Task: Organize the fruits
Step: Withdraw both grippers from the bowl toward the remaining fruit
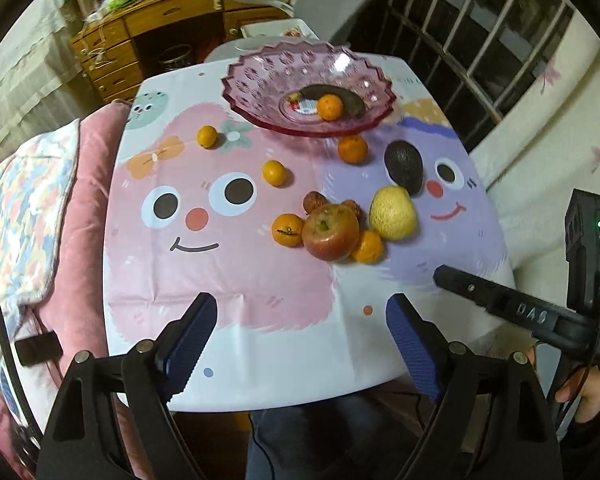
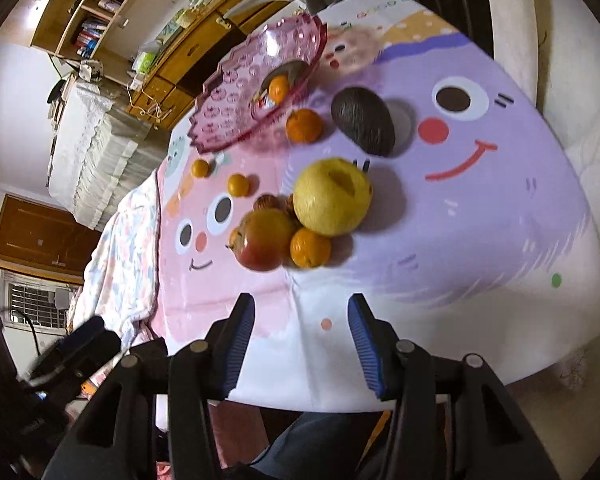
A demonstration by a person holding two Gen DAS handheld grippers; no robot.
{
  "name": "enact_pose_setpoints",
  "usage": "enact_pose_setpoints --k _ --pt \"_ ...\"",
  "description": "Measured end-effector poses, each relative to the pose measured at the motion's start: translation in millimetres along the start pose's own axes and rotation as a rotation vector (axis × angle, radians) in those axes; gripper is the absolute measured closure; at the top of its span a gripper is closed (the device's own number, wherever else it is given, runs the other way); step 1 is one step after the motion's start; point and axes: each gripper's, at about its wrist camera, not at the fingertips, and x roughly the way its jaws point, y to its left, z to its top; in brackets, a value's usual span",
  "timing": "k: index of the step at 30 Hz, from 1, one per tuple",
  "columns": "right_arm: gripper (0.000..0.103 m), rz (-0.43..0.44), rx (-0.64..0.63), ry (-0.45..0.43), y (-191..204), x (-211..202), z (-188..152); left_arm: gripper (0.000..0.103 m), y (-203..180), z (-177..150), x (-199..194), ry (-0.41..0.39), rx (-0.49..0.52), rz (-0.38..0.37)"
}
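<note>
A pink plastic fruit bowl (image 1: 260, 80) (image 2: 236, 92) stands at the far end of the table and holds a tangerine (image 1: 329, 107) and a dark fruit. On the cloth lie a red apple (image 1: 330, 233) (image 2: 262, 240), a yellow pear (image 1: 393, 212) (image 2: 332, 196), a dark avocado (image 1: 404, 166) (image 2: 362, 120), two lychees and several tangerines. My left gripper (image 1: 302, 312) is open and empty over the near edge. My right gripper (image 2: 302, 314) is open and empty, short of the apple and pear; its body shows in the left wrist view (image 1: 500, 300).
The table has a cartoon-face cloth (image 1: 220, 280) (image 2: 480, 220). A pink cushion and quilt (image 1: 60, 200) lie to the left. A wooden desk (image 1: 160, 20) stands behind and a barred window (image 1: 480, 40) at right. My legs are under the near edge.
</note>
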Motion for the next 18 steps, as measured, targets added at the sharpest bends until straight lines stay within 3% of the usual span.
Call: enact_pose_setpoints --k 9,13,18 --pt "0.054 -0.075 -0.126 -0.026 10.4 27.1 -26.3 0.012 -2.5 27.6 37.5 0.098 0.197 -0.019" --pt "0.042 -0.120 -0.188 -0.078 21.5 33.6 -31.7 0.008 -5.6 45.7 55.2 0.123 0.314 -0.033" --pt "0.042 -0.198 -0.262 -0.152 38.4 46.2 -33.4 0.006 -10.2 67.1 81.2 0.166 0.437 -0.071"
